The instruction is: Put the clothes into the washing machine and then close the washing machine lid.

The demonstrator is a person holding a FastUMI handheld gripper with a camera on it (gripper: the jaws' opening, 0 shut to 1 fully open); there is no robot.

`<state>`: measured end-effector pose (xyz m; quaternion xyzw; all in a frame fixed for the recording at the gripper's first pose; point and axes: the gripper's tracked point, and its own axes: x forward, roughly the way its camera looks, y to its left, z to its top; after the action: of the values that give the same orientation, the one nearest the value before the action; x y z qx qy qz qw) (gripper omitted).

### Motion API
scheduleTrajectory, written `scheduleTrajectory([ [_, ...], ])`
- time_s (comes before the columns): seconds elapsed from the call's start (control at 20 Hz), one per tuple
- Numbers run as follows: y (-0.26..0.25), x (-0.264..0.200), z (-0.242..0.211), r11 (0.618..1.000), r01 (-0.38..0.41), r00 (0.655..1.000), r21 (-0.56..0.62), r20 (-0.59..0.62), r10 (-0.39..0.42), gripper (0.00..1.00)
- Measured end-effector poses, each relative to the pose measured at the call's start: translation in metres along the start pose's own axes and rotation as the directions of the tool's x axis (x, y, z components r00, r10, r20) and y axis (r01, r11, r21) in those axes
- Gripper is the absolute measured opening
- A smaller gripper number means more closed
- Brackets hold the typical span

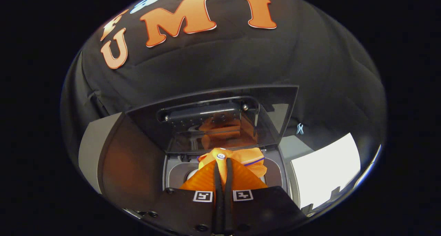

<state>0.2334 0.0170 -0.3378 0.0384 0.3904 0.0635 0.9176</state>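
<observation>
Pinching orange garment (246,160) between fingers (217,174), over washer (275,174).

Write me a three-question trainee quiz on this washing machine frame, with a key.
1. True or false: the washing machine lid is shut.
2. What is the gripper closed on? A) a blue towel B) the orange garment C) nothing
3. Fill in: the garment hangs above the machine's ____.

Key: 1 false, the lid stands raised behind the garment. 2 B, both fingers pinch it. 3 opening.
</observation>
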Motion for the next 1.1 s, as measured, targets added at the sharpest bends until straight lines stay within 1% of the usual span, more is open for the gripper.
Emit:
scheduleTrajectory([
  [0.15, 0.004, 0.022, -0.019, 1.000, -0.002, 0.999, -0.009, -0.039, 0.002, 0.08],
  [0.2, -0.005, 0.035, -0.030, 1.000, -0.002, 0.998, -0.011, -0.056, 0.002, 0.08],
  [0.4, -0.014, 0.069, -0.064, 1.000, 0.016, 0.991, 0.002, -0.135, -0.015, 0.08],
  [0.65, -0.023, 0.091, -0.100, 0.999, 0.047, 0.978, 0.013, -0.206, -0.043, 0.08],
  [0.85, -0.027, 0.104, -0.126, 0.997, 0.072, 0.963, -0.002, -0.259, -0.070, 0.09],
  [0.95, -0.028, 0.105, -0.134, 0.996, 0.086, 0.957, -0.012, -0.277, -0.086, 0.14],
  [1.0, -0.030, 0.106, -0.135, 0.996, 0.091, 0.958, -0.016, -0.272, -0.092, 0.24],
  [1.05, -0.031, 0.107, -0.133, 0.995, 0.101, 0.960, -0.020, -0.260, -0.102, 0.28],
  [1.1, -0.034, 0.107, -0.132, 0.993, 0.112, 0.960, -0.025, -0.254, -0.114, 0.30],
])
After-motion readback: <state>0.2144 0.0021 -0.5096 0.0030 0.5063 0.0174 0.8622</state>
